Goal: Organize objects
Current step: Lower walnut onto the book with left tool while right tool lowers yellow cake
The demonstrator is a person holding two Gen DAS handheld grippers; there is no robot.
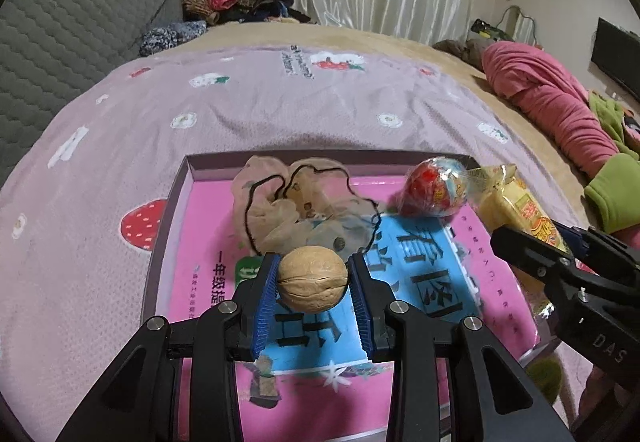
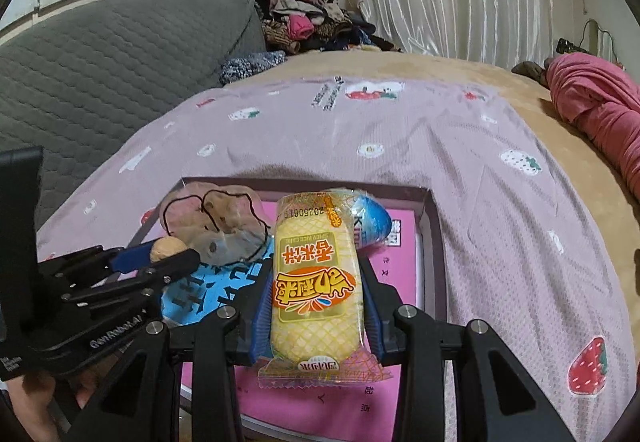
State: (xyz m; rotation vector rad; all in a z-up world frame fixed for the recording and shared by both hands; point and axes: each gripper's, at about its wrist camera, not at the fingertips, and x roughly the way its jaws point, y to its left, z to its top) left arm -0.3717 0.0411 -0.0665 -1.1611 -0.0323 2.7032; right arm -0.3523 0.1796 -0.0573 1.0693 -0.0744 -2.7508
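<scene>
- Bed with pink strawberry-print blanket (image 1: 320,109) carries a shallow box tray (image 1: 188,169) lined with a pink and blue children's book cover. I am collecting loose items into it.
- Crumpled sheer fabric piece with dark edging (image 1: 288,201) lies at the tray's far left. I judge it limp and near weightless, likely to snag on a pad, so any pinch should go on a bunched fold.
- Rice cake snack pack (image 2: 314,282), yellow, film-wrapped, sits lengthwise in the right gripper (image 2: 316,274), jaws narrowed onto its long sides, over the tray's right half. I judge it light, with a slippery wrapper and brittle contents; a mid-length hold on the sides suits it, no harder squeeze.
- Foil-wrapped egg-shaped sweet (image 1: 436,187), red and blue, rests in the tray's far right corner, just beyond the pack. I expect it to roll and dent easily.
- Walnut (image 1: 312,278) is pinched across its width by the left gripper (image 1: 312,282), both blue pads touching the shell, seam lying level, above the tray's middle. Hard, light, round; I judge it prone to squirting out, so it should be set down low.
</scene>
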